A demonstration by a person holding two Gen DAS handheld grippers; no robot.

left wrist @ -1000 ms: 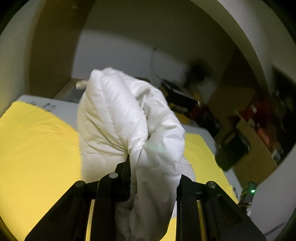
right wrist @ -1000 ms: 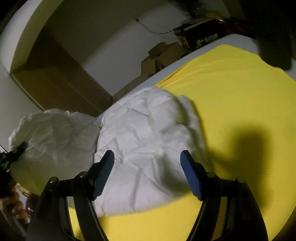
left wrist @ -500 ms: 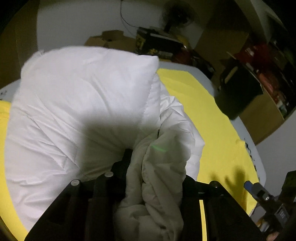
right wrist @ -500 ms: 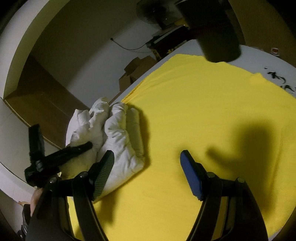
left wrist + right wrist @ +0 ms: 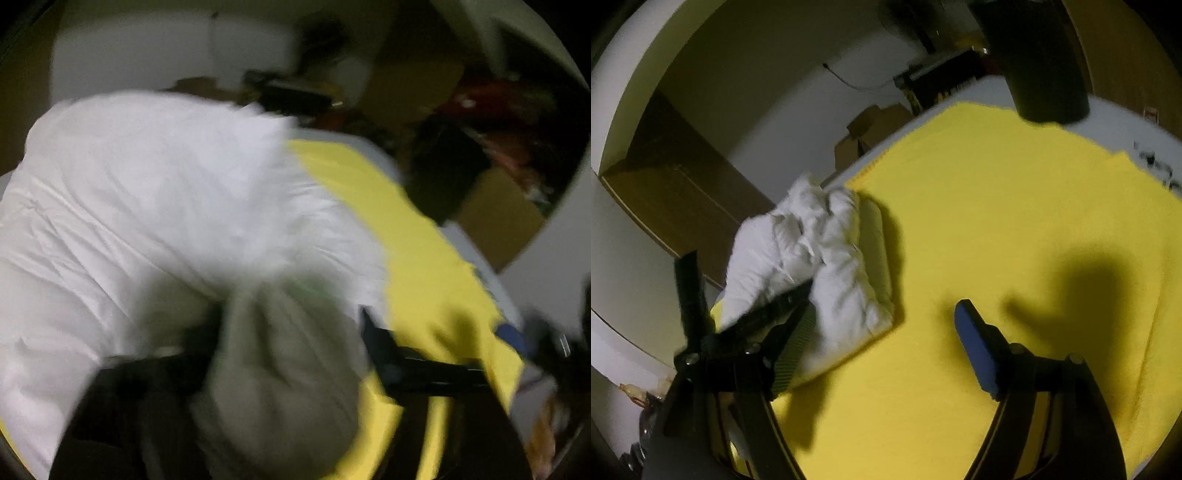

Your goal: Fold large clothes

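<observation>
Left claw [image 5: 291, 354] clamping a bunched wad of the white padded garment [image 5: 155, 206] between its black fingers, the wad bulging up out of the grip; view heavily blurred. Spreading from the wad toward 10 and 12 o'clock, the garment's quilted bulk filling most of the left wrist view, its far edge curving from 9 up to 1 o'clock. Showing past that edge, from 1 down to 4 o'clock, a strip of yellow cloth [image 5: 424, 258] with the pale tabletop [image 5: 495, 280] rim just beyond it.

Right claw [image 5: 882, 332] standing wide apart, gripping nothing, blue-padded finger [image 5: 979, 350] hovering over bare yellow cloth. Lying at 10 o'clock from it, the garment in a folded, puffy bundle near the cloth's left edge, the left claw's black finger pressing across its near end. Stretching from 12 through 4 o'clock, broad uncovered yellow cloth, crossed by a dark shadow at 3 o'clock. Bordering the cloth at 1 to 2 o'clock, the white tabletop margin with a dark bin [image 5: 1045, 59] standing on it; cardboard boxes [image 5: 871, 129] sitting beyond the edge at 11 o'clock.
</observation>
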